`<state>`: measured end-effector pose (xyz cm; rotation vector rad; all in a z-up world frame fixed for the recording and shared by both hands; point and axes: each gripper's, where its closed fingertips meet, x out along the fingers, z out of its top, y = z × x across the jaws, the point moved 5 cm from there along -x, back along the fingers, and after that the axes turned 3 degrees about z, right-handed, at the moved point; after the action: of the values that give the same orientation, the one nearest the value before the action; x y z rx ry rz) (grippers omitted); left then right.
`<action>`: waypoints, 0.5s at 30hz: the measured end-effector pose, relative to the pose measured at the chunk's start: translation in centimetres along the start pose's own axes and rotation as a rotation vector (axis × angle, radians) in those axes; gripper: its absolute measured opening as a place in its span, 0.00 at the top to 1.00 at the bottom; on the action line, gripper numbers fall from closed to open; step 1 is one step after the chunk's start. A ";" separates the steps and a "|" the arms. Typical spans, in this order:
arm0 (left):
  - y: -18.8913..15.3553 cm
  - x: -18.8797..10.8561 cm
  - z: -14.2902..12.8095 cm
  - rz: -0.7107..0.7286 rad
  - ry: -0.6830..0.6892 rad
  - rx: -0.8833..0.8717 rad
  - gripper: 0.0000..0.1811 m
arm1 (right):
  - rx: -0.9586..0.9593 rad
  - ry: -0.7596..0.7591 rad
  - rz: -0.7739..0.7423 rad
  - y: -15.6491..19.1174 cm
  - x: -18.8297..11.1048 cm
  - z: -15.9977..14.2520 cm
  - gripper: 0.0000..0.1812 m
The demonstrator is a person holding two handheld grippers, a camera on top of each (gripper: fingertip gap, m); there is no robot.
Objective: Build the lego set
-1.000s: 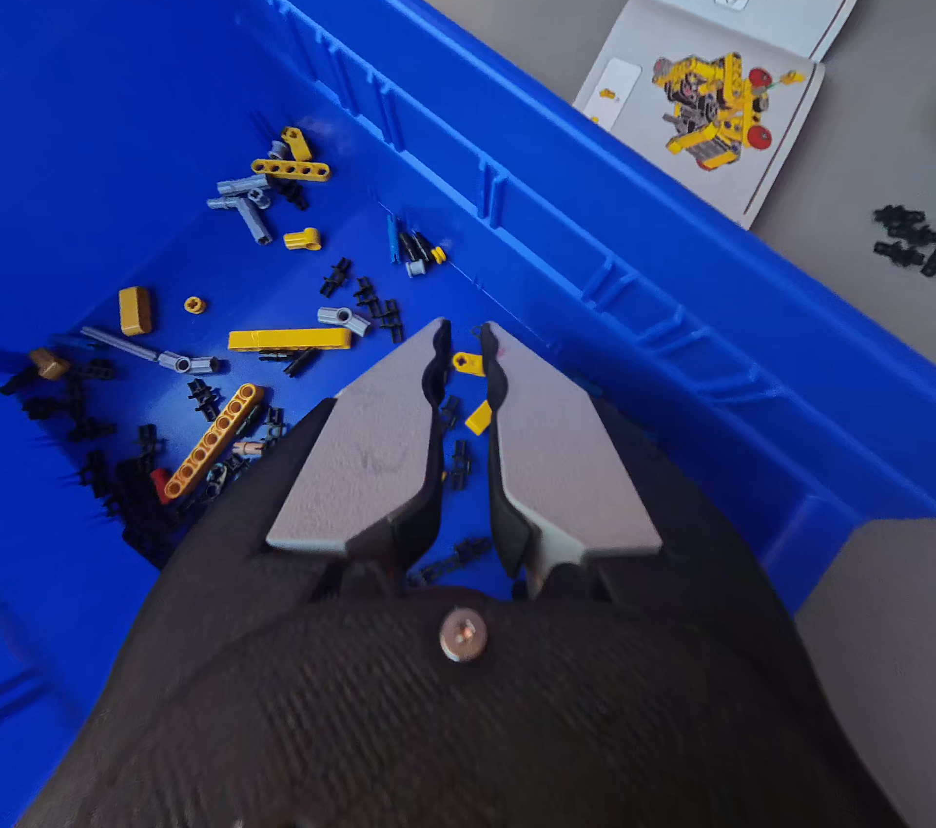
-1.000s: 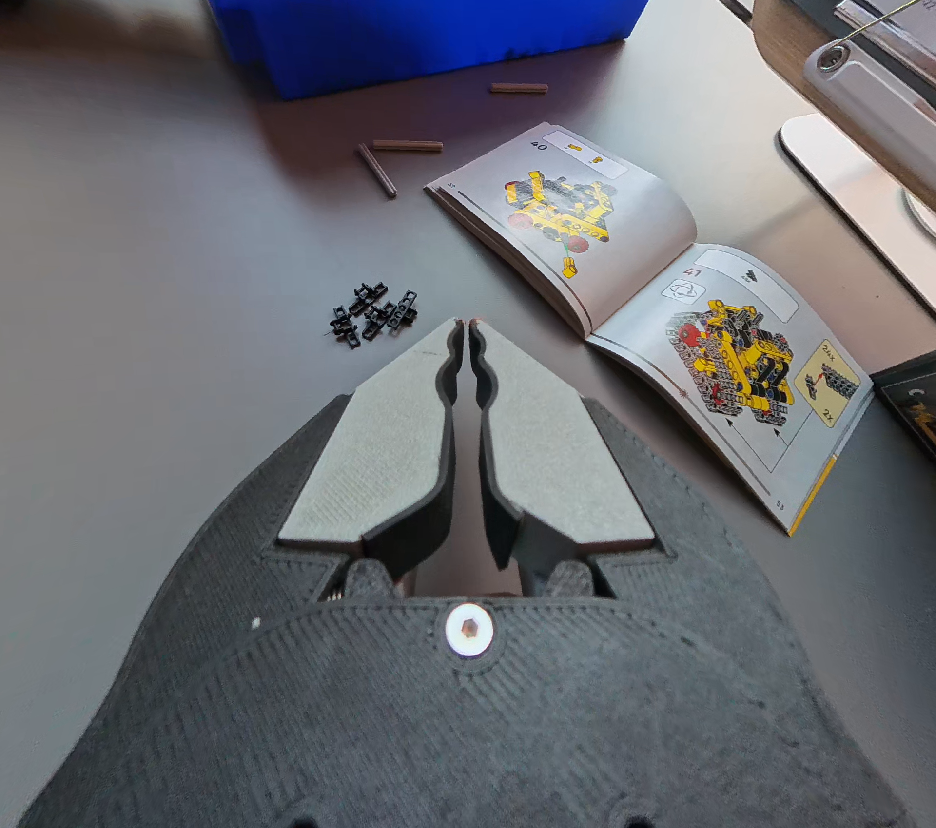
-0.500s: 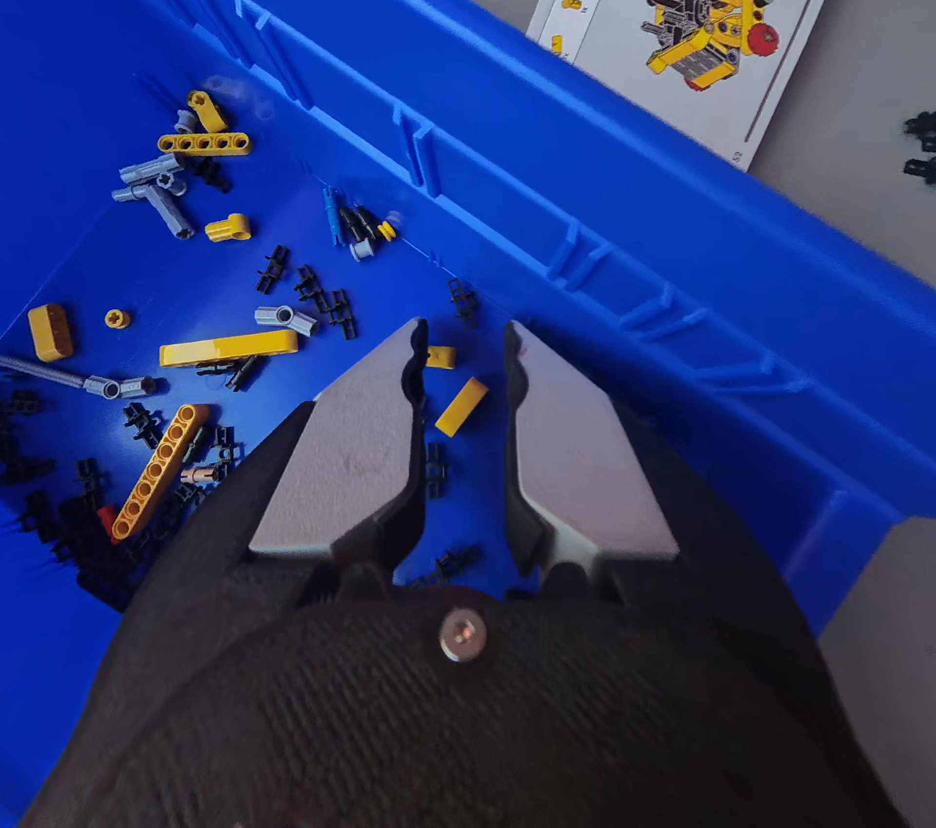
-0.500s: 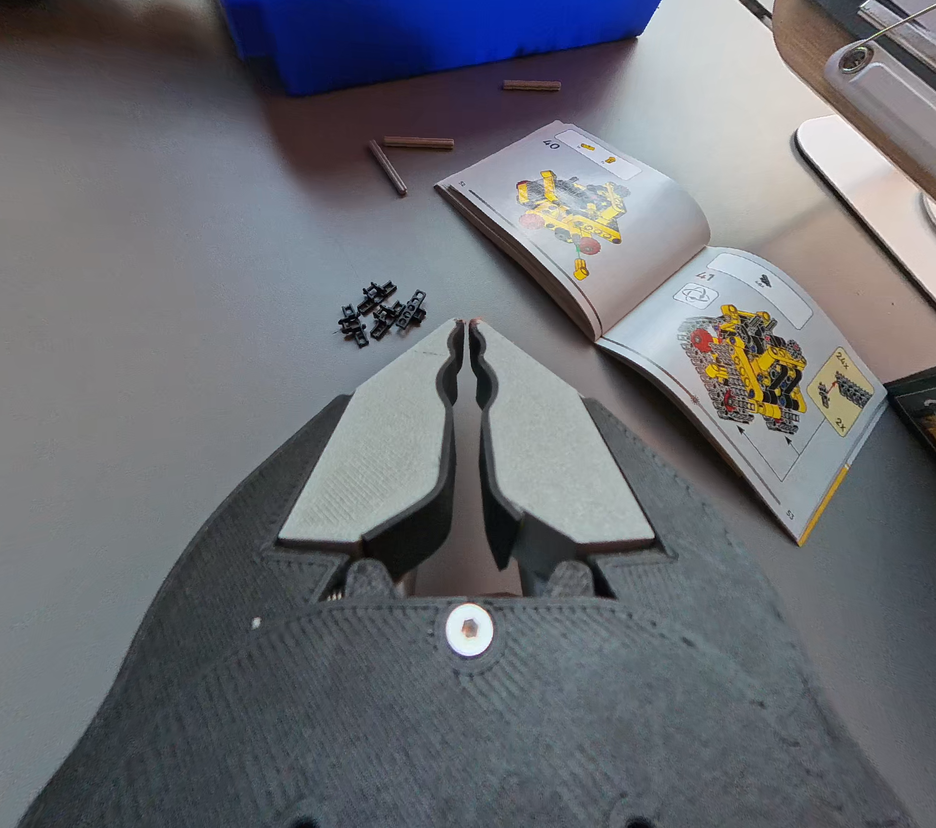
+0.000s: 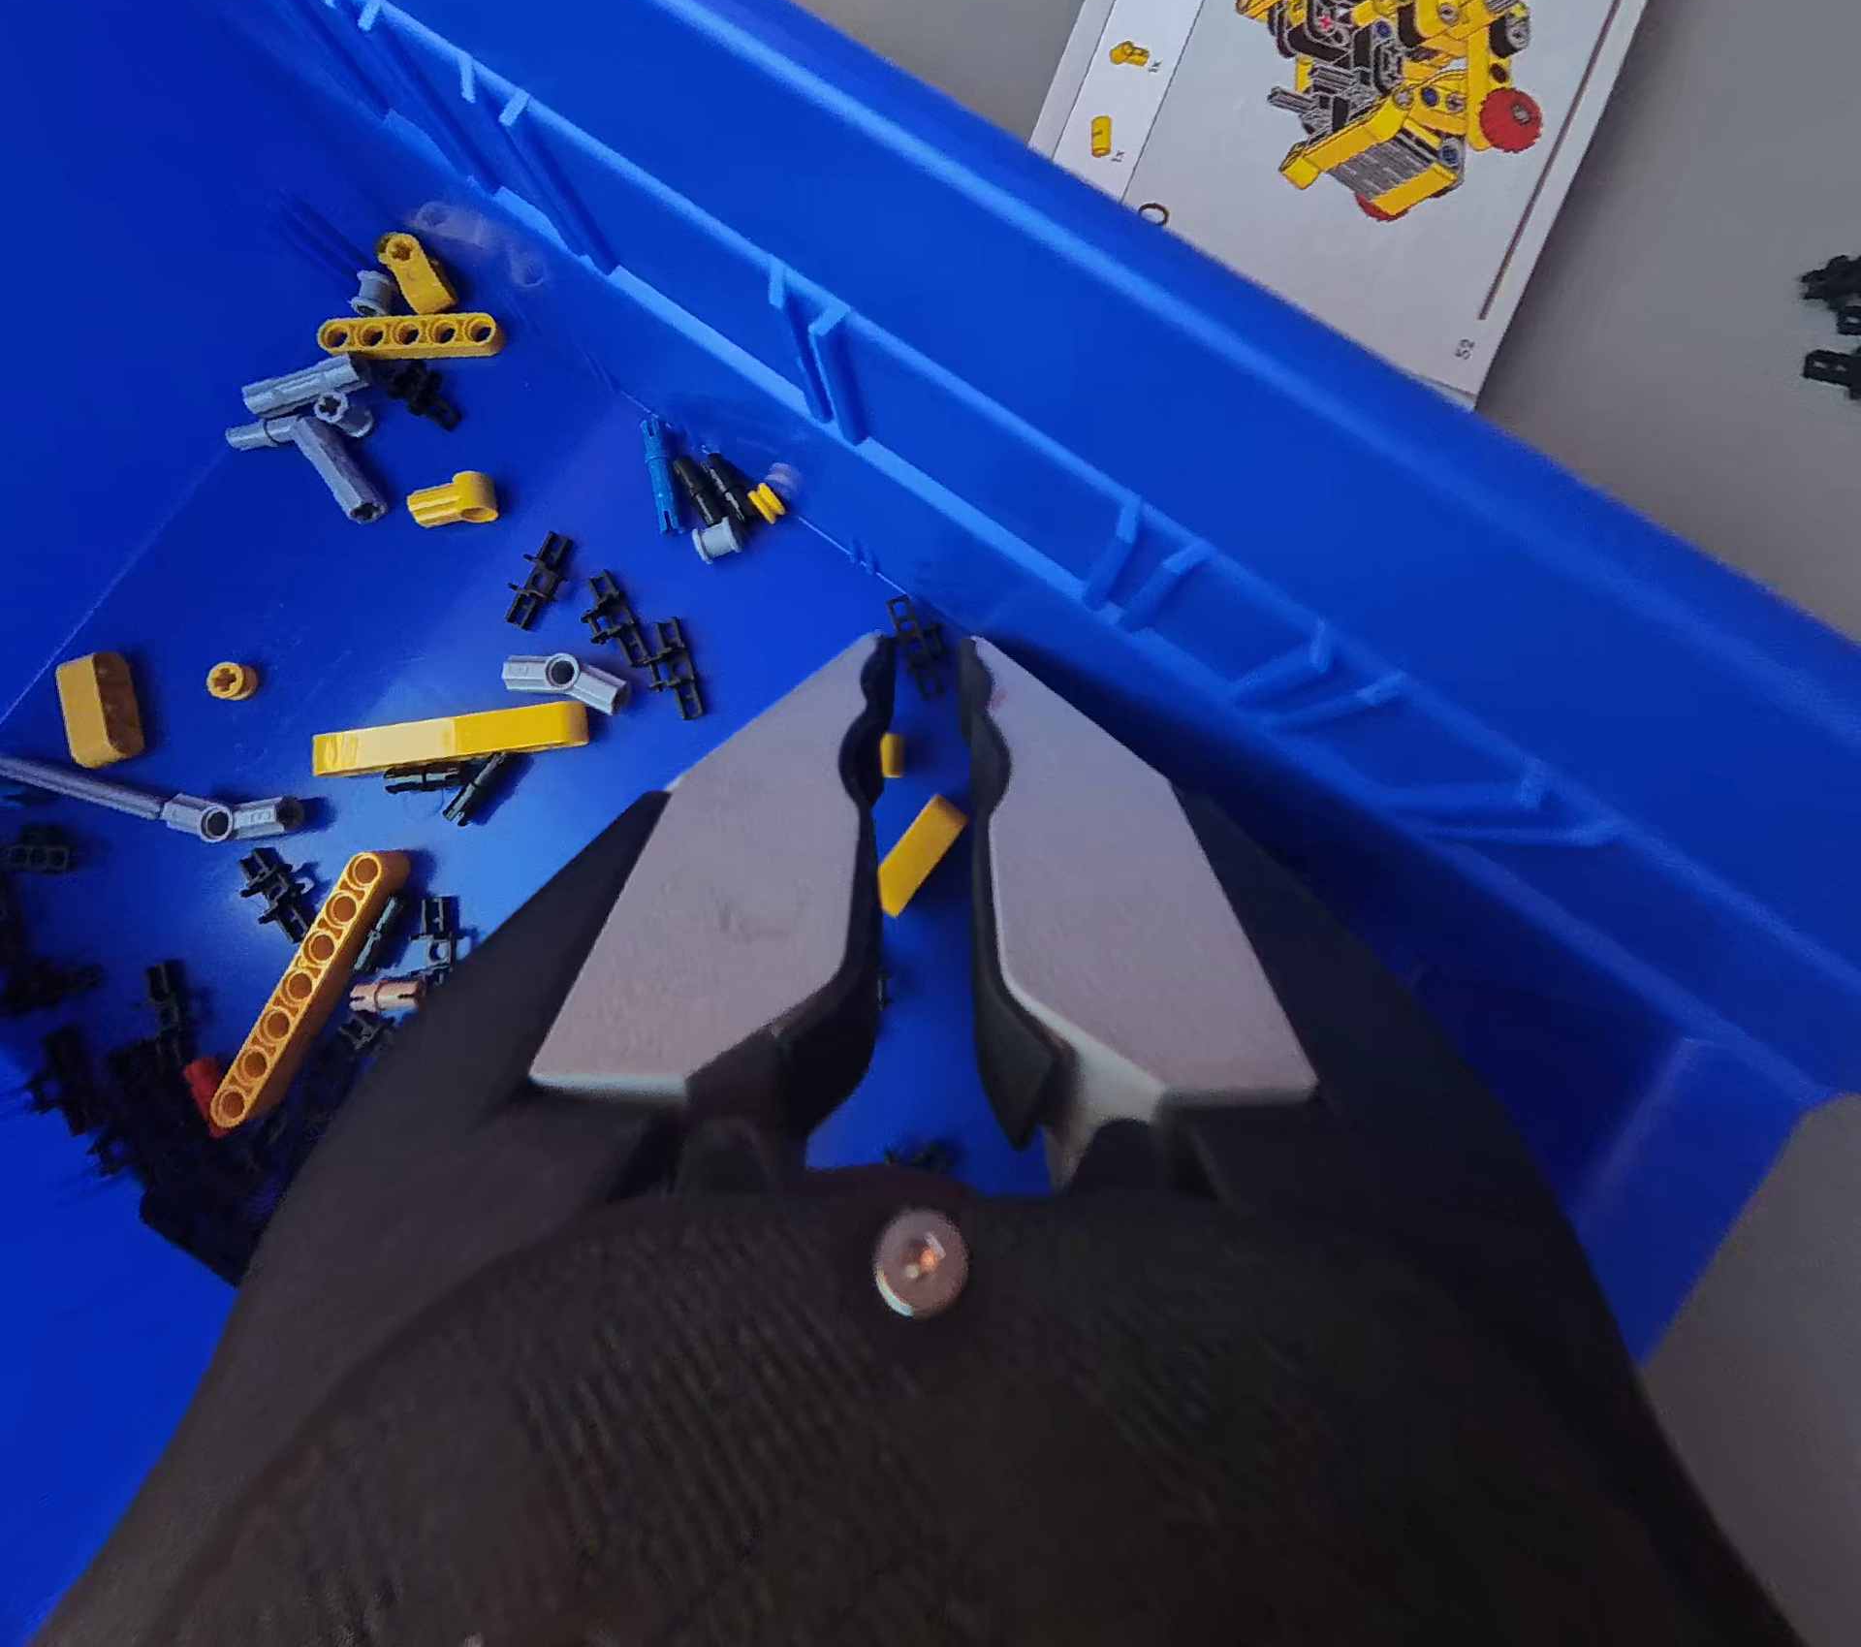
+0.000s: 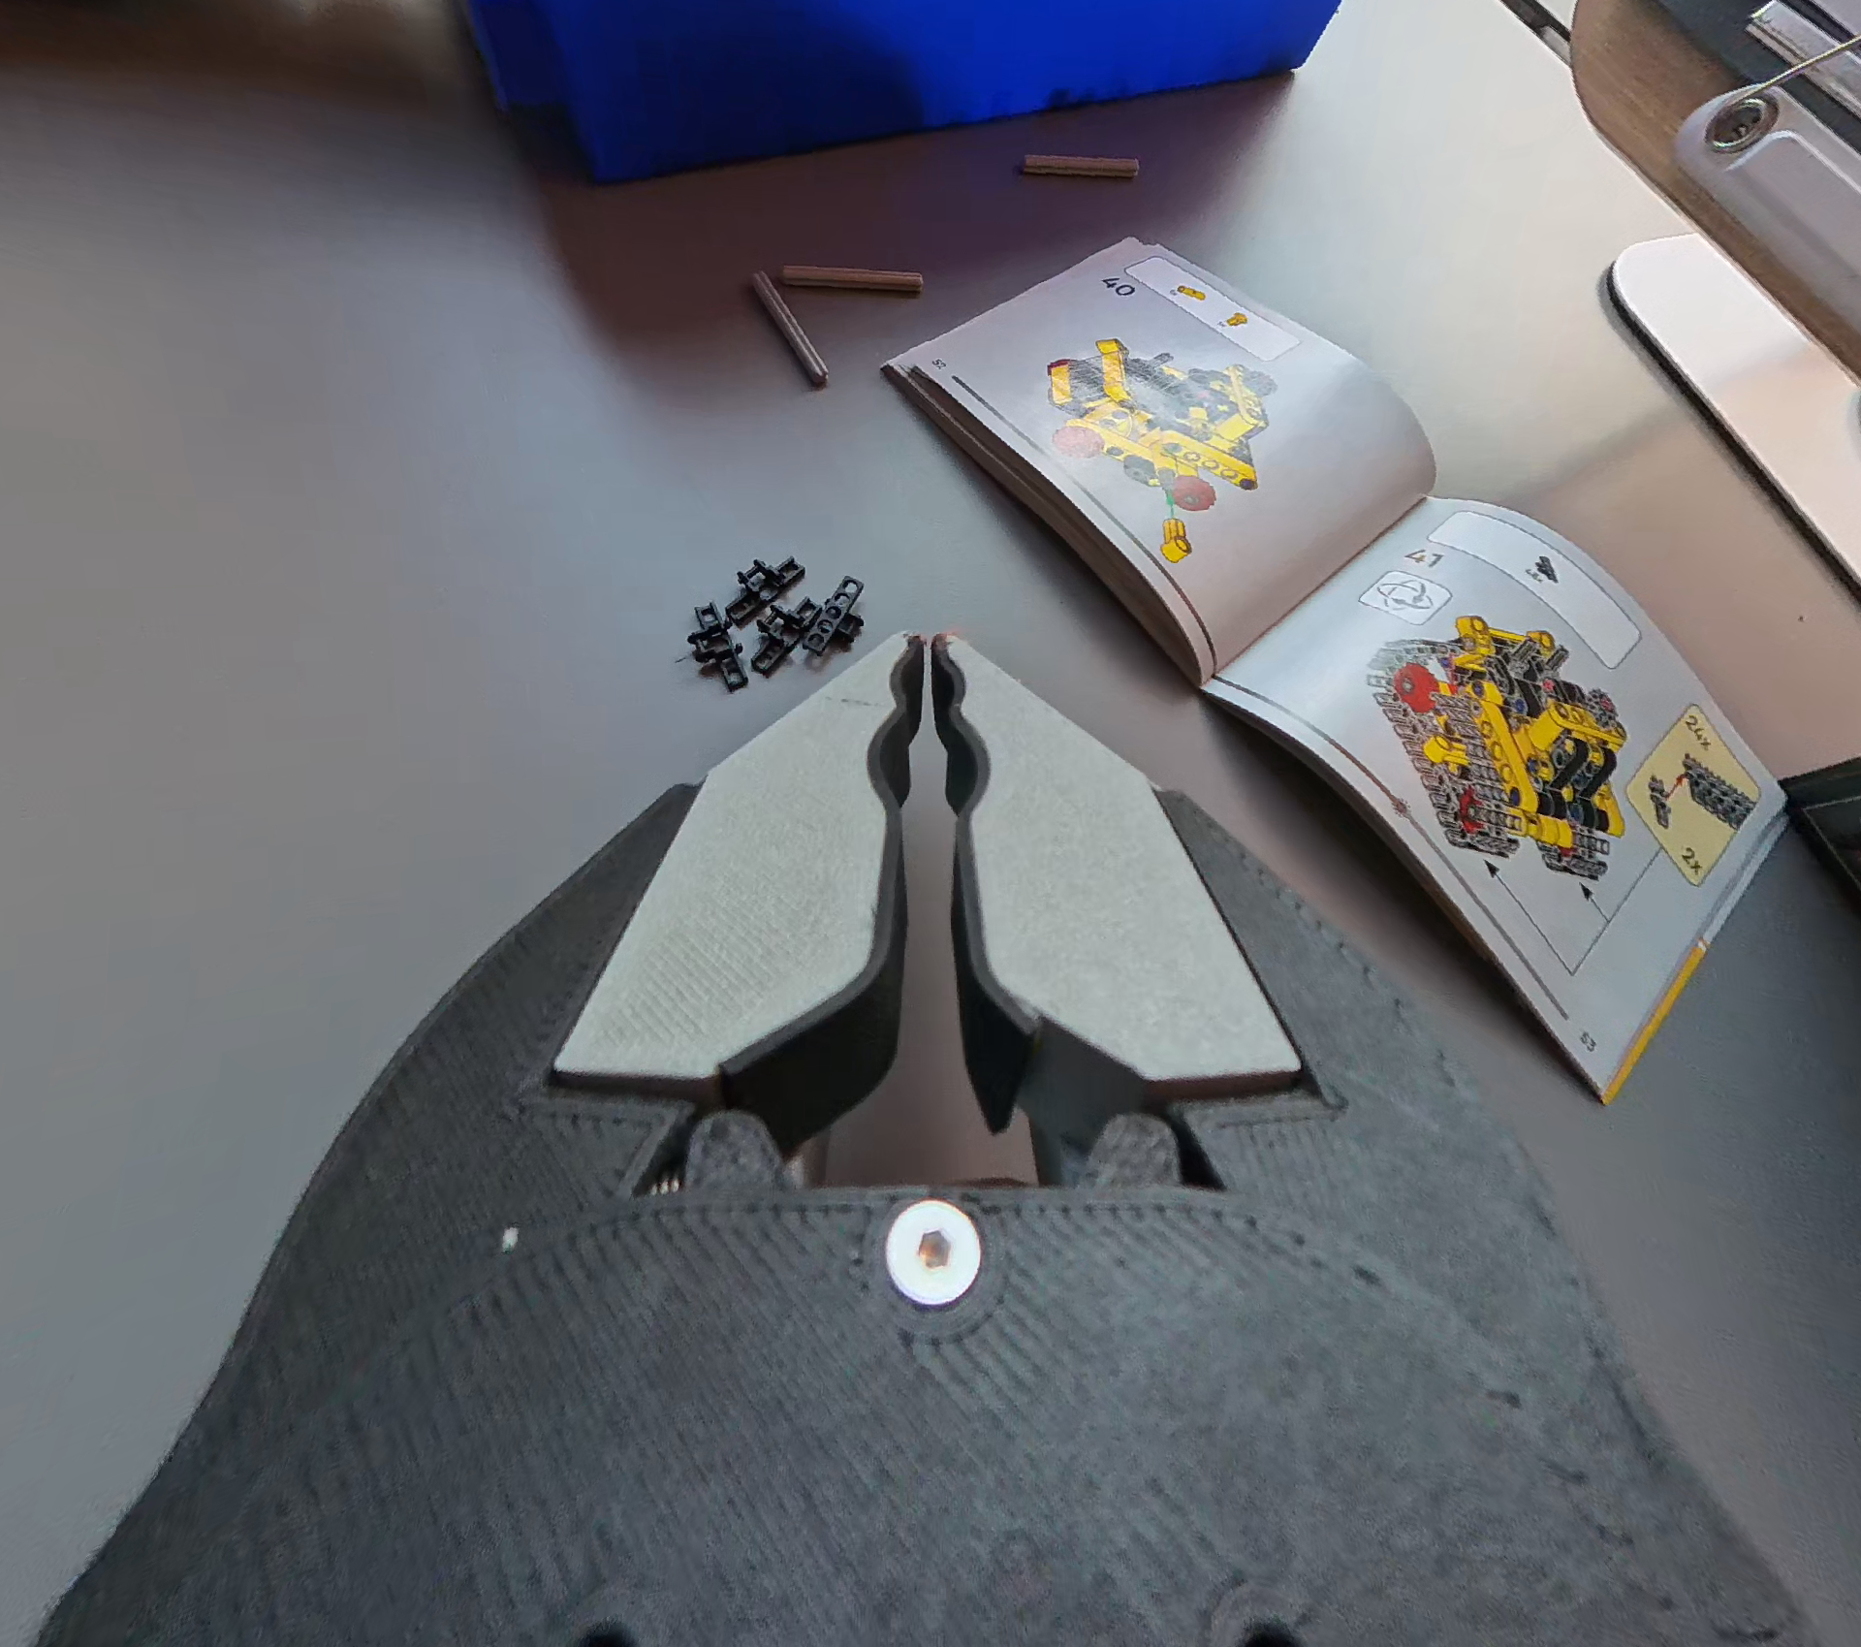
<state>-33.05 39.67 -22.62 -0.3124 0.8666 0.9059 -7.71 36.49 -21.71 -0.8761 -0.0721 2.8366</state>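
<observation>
Left wrist view: left tongs (image 5: 921, 657), narrowly parted and empty, hover inside the blue bin (image 5: 1108, 410) over a black track link (image 5: 916, 642), a tiny, light, stiff, slippery piece probably best pinched across its flat sides.

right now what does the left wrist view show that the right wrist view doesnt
Left wrist view only: the inside of the blue plastic bin, with loose yellow, grey and black lego pieces, and the open left claw around a small black track link.

Right wrist view only: the shut right claw, three brown axle rods, a white stand base.

Both: the bin, the open instruction booklet, black track links on the grey table.
</observation>
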 end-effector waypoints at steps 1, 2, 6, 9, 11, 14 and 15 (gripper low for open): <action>0.0 0.0 0.0 -0.003 0.000 0.000 0.96 | 0.000 0.000 -0.001 0.0 0.0 0.0 1.00; 0.0 0.0 0.0 0.006 0.004 0.006 0.96 | -0.001 0.000 -0.002 0.0 0.0 0.0 1.00; 0.3 -0.4 0.0 0.069 0.013 0.044 0.97 | -0.002 -0.003 -0.010 -0.1 -0.2 0.0 1.00; 0.9 -1.7 0.9 0.157 -0.050 0.051 0.97 | -0.005 -0.011 -0.024 -0.3 -0.4 0.2 1.00; 1.9 -3.8 2.4 0.277 -0.175 0.026 0.97 | -0.003 -0.018 -0.034 -0.4 -0.6 0.2 1.00; 0.7 -8.6 5.9 0.292 -0.514 0.029 0.97 | 0.010 -0.020 -0.045 -0.7 -0.7 0.2 1.00; -1.1 -9.9 6.9 0.210 -0.614 0.059 0.97 | 0.014 -0.018 -0.047 -0.8 -0.7 0.1 1.00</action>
<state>-31.72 37.52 -10.79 0.1151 0.3571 1.0878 -7.08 37.16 -21.15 -0.8349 -0.0742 2.7982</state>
